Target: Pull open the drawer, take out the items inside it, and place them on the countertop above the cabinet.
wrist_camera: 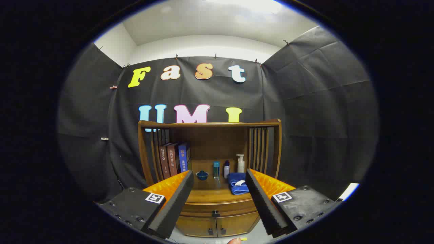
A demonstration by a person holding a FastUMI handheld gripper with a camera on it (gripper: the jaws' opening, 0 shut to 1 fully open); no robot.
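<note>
Facing a polished wooden cabinet (210,203), the tongs (219,176) stand wide apart and hold nothing; their fingers (176,200) carry ribbed foam pads. The drawer (217,208), a curved wooden front with one dark knob (215,213), sits closed between and beyond the fingers, above two small doors (217,225). On the bench (210,195) above it rest three upright books (174,162), a small blue dish (202,175), a clear blue-capped bottle (216,170), a smaller bottle (226,169), a white pump dispenser (240,163) and a folded blue towel (237,183). Slatted wooden sides and a curved top rail frame the bench. Black cloth walls (305,118) enclose the booth under a white ceiling (210,23).
</note>
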